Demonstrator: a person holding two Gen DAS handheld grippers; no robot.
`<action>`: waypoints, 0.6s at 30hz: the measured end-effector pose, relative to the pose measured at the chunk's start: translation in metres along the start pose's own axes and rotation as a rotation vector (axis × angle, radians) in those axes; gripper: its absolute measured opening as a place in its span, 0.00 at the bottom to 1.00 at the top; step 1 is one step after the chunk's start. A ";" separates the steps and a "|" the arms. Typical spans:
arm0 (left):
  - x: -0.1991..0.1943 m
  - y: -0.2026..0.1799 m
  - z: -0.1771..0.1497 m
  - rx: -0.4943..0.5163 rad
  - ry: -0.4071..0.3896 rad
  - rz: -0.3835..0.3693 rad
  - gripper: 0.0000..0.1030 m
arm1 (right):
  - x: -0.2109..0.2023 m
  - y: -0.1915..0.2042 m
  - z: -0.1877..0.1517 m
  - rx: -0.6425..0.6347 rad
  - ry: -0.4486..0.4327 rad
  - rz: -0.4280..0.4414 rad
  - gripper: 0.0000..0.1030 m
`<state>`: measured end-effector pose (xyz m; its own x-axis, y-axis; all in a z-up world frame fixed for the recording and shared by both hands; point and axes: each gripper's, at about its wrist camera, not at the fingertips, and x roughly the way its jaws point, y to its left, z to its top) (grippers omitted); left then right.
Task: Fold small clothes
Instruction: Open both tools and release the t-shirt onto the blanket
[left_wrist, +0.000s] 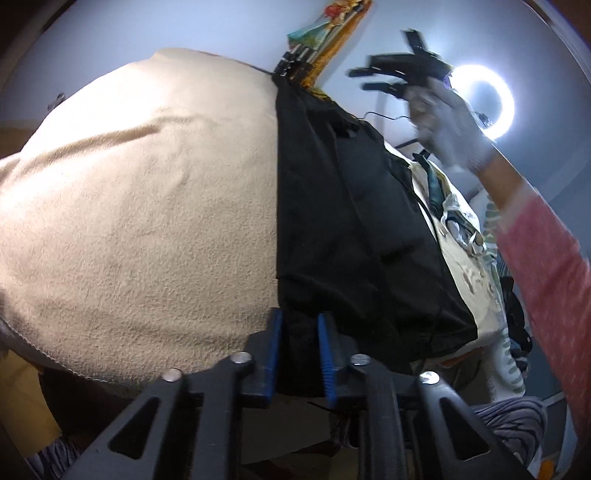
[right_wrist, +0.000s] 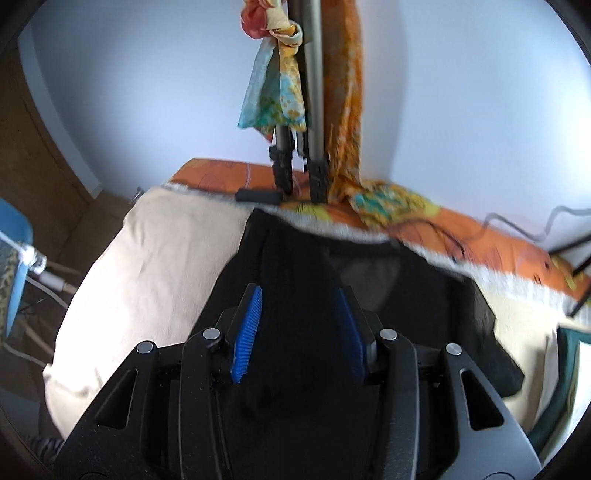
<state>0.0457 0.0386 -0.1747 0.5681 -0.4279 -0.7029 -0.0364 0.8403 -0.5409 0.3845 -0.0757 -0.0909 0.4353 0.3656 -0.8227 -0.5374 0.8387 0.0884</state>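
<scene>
A black garment (left_wrist: 351, 221) lies flat on a cream blanket (left_wrist: 140, 206). My left gripper (left_wrist: 300, 321) has its blue pads narrowly apart with the near edge of the black garment between them. My right gripper (left_wrist: 373, 77) is held up in a white-gloved hand, away from the cloth, fingers apart. In the right wrist view the right gripper (right_wrist: 300, 295) is open above the black garment (right_wrist: 388, 295), which lies on the cream blanket (right_wrist: 147, 258); nothing is held.
A tripod (right_wrist: 303, 110) with coloured scarves tied on stands at the far edge on an orange patterned sheet (right_wrist: 480, 236). A ring light (left_wrist: 480, 99) glows at the right. Other clothes (left_wrist: 465, 229) lie beside the garment. Cables (right_wrist: 40, 280) trail at the left.
</scene>
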 end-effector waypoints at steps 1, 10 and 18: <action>0.000 0.001 0.000 -0.006 -0.002 0.003 0.09 | -0.005 -0.002 -0.005 0.007 0.008 0.011 0.43; -0.017 -0.013 0.000 0.085 -0.073 0.107 0.15 | -0.076 -0.028 -0.084 0.050 0.009 -0.063 0.46; -0.034 -0.039 0.003 0.186 -0.139 0.170 0.36 | -0.131 -0.097 -0.180 0.211 0.028 -0.084 0.46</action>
<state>0.0304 0.0211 -0.1283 0.6748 -0.2366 -0.6991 0.0036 0.9483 -0.3175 0.2495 -0.2774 -0.0930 0.4504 0.2819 -0.8472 -0.3362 0.9326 0.1316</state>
